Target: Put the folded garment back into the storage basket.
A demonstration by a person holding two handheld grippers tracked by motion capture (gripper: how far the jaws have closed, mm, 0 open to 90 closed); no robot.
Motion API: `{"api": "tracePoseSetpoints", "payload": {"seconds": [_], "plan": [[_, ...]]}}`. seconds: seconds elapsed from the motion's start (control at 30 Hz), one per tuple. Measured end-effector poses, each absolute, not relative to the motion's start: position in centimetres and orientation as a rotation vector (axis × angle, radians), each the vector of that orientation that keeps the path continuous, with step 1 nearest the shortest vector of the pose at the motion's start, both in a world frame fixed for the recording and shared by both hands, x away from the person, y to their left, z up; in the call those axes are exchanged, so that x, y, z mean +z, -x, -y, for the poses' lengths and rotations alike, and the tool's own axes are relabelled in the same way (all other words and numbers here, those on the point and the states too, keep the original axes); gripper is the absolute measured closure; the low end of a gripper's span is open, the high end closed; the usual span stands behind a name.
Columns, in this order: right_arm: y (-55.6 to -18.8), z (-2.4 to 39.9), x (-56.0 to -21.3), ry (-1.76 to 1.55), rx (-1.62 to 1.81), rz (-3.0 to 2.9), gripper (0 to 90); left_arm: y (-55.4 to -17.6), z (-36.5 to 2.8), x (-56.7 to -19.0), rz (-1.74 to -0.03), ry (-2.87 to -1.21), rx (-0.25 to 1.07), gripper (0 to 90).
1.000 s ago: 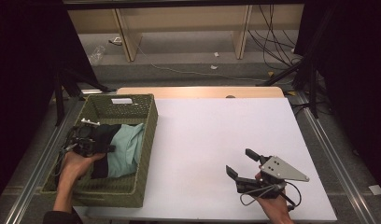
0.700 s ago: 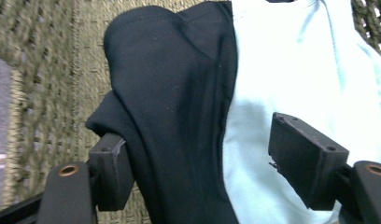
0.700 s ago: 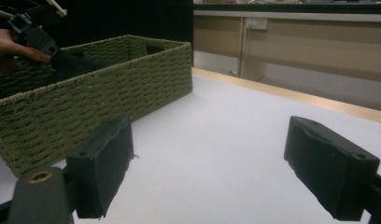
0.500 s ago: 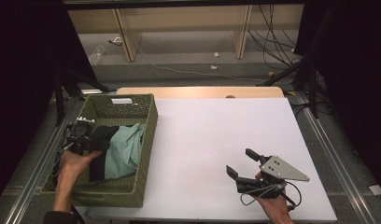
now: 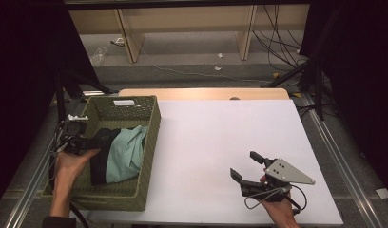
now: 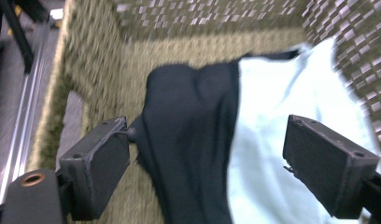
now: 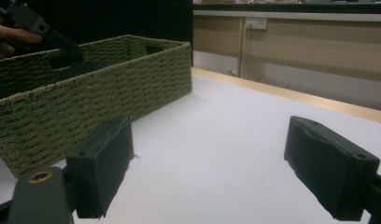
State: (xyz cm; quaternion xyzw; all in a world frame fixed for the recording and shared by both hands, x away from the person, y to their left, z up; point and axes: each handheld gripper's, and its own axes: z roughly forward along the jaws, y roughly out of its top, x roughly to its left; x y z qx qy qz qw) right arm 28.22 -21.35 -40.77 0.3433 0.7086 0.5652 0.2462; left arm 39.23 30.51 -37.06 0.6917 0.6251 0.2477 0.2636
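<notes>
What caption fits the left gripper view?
Open left tool above dark cloth and pale green cloth in woven basket.

The white table (image 5: 220,142) lies open right of the basket (image 5: 151,137), whose walls hem the clothes.

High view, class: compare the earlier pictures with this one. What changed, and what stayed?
The left gripper has just opened its jaws and lifted off the dark cloth, which lies loose in the basket. The light cloth and right gripper stayed put.
</notes>
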Motion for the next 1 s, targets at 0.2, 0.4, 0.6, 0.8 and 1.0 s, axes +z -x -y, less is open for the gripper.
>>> {"api": "tracePoseSetpoints", "payload": {"seconds": [0.2,0.4,0.6,0.8,1.0], "plan": [[-28.2,21.3,-40.8,-0.937,1.542,-1.934,16.5,-38.7,-29.5,-36.0,-1.606,-1.823,0.703,14.6],[-28.2,21.4,-40.8,-0.935,1.543,-1.931,16.5,-38.6,-28.9,-35.8,-1.574,-1.82,0.707,14.6],[-28.2,21.3,-40.8,-0.938,1.539,-1.938,16.5,-38.5,-28.4,-35.6,-1.544,-1.788,0.691,15.0],[-28.2,21.4,-40.8,-0.934,1.547,-1.93,16.5,-38.4,-27.7,-35.5,-1.5,-1.758,0.636,15.2],[-28.2,21.3,-40.8,-0.936,1.542,-1.937,16.5,-38.3,-27.2,-35.4,-1.458,-1.707,0.586,15.7]]}}
